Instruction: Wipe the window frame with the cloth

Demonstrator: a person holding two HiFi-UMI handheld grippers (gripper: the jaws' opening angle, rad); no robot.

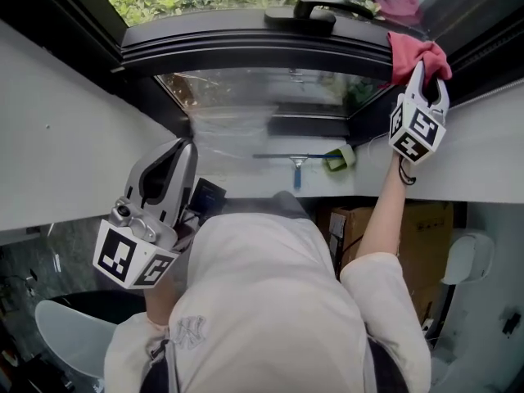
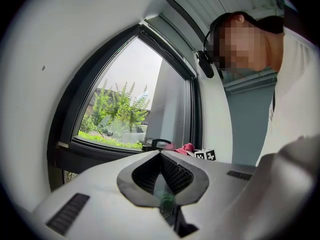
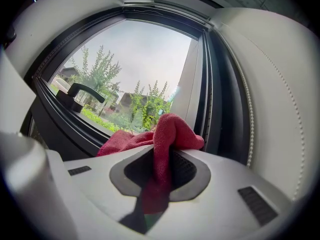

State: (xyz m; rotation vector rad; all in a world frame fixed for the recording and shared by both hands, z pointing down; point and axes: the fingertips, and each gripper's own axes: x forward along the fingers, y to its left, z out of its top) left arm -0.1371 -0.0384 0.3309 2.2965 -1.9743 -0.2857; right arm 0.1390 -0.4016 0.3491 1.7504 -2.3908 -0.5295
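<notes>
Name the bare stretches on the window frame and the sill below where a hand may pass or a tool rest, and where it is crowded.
Free: the window frame from its left corner to the handle; the sill left of the squeegee. Crowded: the frame's right end, where the right gripper holds the red cloth beside the handle.

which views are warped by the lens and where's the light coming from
Both gripper views are fisheye, dark at the corners: the window frame bows in the right gripper view. Daylight through the glass leaves the frame dark in the left gripper view. Head view is straighter, the cloth well lit.
</notes>
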